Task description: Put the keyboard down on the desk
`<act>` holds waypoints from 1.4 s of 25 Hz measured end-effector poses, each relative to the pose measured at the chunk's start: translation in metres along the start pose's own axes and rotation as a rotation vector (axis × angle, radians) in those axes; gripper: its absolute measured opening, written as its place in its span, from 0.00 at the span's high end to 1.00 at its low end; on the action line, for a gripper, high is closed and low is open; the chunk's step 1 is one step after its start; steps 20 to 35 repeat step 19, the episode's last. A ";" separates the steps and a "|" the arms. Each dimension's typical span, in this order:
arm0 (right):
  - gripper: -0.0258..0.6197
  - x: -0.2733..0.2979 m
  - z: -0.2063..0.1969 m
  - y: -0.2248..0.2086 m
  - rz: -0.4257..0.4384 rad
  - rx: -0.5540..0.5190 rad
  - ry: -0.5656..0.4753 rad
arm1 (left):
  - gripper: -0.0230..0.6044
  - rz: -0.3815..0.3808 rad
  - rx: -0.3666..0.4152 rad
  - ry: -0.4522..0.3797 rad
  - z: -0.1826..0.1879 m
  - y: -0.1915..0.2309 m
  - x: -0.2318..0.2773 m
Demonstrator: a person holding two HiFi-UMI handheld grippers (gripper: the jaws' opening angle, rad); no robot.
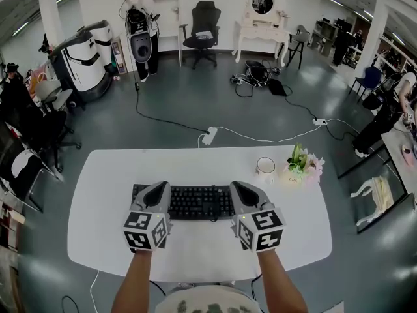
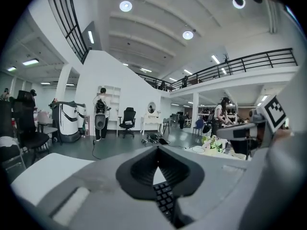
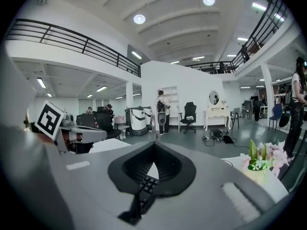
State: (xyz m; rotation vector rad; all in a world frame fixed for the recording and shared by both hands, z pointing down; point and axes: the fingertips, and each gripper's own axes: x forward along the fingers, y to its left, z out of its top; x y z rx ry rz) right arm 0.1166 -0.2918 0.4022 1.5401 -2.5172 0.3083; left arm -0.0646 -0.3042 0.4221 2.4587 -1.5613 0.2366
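1. While a gripper sits at each of its ends, the keyboard (image 1: pixel 195 202) lies flat in the middle of the desk (image 1: pixel 104 201). It is black, keys up, with its long side along the near edge.
2. Left gripper (image 1: pixel 158 191): over the keyboard's left end. In its own view (image 2: pixel 157 148) the jaws are together, tips meeting, nothing pinched. Keys (image 2: pixel 164 200) show through the gap below the tips.
3. Right gripper (image 1: pixel 242 191): over the right end. Its own view (image 3: pixel 154 143) shows the same: jaws together, tips meeting, nothing clamped. Keys (image 3: pixel 145 183) are visible through the lower gap.
4. Cannot tell whether either gripper touches the keyboard.
5. Both grippers point toward the far edge, marker cubes nearer the near edge, with a bare forearm behind each.
6. Cup (image 1: pixel 265 166): white, near the far edge, beyond the keyboard's right end and apart from it.
7. Flowers (image 1: pixel 301 162): just beside the cup, toward the far right corner.
8. Power strip (image 1: pixel 208 135): on the floor past the far edge, with a cable (image 1: pixel 260 137) running right.
9. Chair (image 1: pixel 203 31): black, well back by the wall.
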 end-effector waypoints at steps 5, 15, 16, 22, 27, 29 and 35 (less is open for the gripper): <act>0.96 0.001 -0.002 -0.001 0.001 0.004 0.002 | 0.96 0.008 0.001 0.011 -0.003 0.003 0.001; 0.96 0.004 -0.002 0.000 0.003 0.004 0.004 | 0.96 0.007 -0.010 0.020 -0.004 0.006 0.004; 0.96 0.005 -0.002 -0.001 0.003 0.004 0.004 | 0.96 0.007 -0.010 0.023 -0.005 0.005 0.005; 0.96 0.006 -0.002 -0.002 0.006 0.004 0.005 | 0.96 0.006 -0.013 0.028 -0.007 0.003 0.006; 0.96 0.006 -0.002 -0.002 0.006 0.004 0.005 | 0.96 0.006 -0.013 0.028 -0.007 0.003 0.006; 0.96 0.006 -0.002 -0.002 0.006 0.004 0.005 | 0.96 0.006 -0.013 0.028 -0.007 0.003 0.006; 0.96 0.006 -0.002 -0.002 0.006 0.004 0.005 | 0.96 0.006 -0.013 0.028 -0.007 0.003 0.006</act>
